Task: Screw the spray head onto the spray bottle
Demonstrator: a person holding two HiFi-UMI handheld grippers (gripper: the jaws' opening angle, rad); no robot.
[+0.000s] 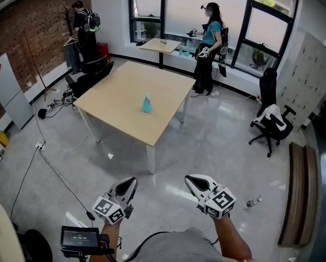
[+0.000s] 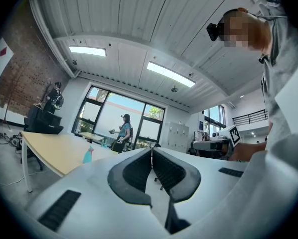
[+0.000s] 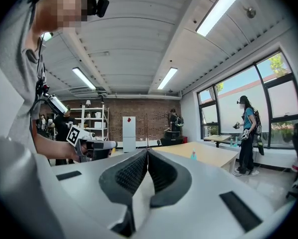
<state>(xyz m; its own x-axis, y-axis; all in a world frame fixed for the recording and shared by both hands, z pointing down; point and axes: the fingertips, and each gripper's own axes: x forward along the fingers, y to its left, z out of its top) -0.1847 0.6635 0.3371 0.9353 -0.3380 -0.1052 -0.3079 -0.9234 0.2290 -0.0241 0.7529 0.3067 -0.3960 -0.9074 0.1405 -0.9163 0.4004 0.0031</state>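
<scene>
A teal spray bottle (image 1: pixel 146 103) stands alone near the middle of the light wooden table (image 1: pixel 119 86), far ahead of me. It shows small in the left gripper view (image 2: pixel 88 156) and in the right gripper view (image 3: pixel 193 155). My left gripper (image 1: pixel 131 182) is held low over the floor, well short of the table, shut with nothing in it (image 2: pixel 151 149). Beside it my right gripper (image 1: pixel 189 179) is also shut and empty (image 3: pixel 147 151). I see no separate spray head.
A person (image 1: pixel 209 48) with grippers stands by the window past the table; another (image 1: pixel 85 29) is at the back left. A small table (image 1: pixel 160 46) stands at the window. A black office chair (image 1: pixel 271 121) is at right, cables (image 1: pixel 48 162) on the floor at left.
</scene>
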